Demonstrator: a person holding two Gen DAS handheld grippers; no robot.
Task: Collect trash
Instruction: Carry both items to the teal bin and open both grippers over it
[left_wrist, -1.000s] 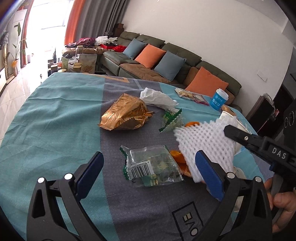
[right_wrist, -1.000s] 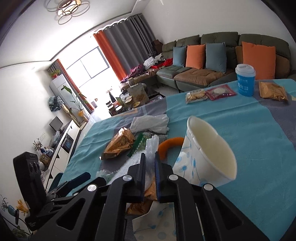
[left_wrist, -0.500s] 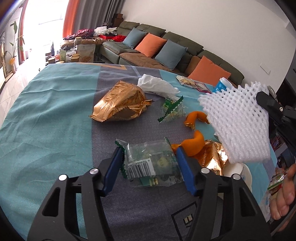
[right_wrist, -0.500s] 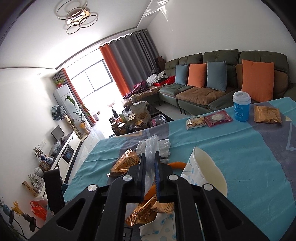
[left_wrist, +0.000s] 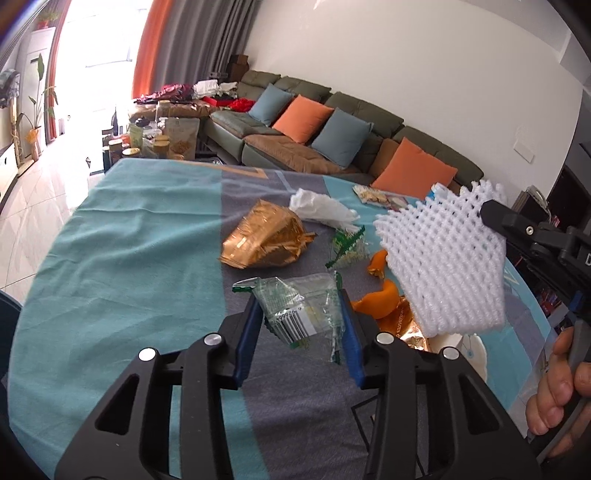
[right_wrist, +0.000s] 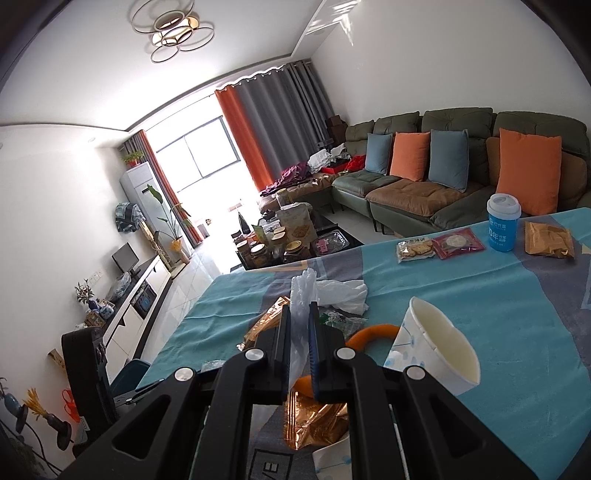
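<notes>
In the left wrist view my left gripper has its jaws closing on a clear plastic wrapper with a barcode. Both blue pads press into its crumpled sides just above the tablecloth. At the right of that view hangs a white foam fruit net, pinched by my right gripper, which a person's hand holds. Seen from the right wrist, the right gripper is shut on the foam net. Below it lie a gold foil wrapper and orange peel.
A gold foil bag, white crumpled tissue, a small green-edged wrapper and orange peel lie on the cloth. A tipped paper cup lies at the right. A blue cup and snack packs sit at the far edge.
The left jaws went from wide open to pressed on the clear wrapper, which is now crumpled and raised. The right gripper rose, carrying the foam net up off the table.
</notes>
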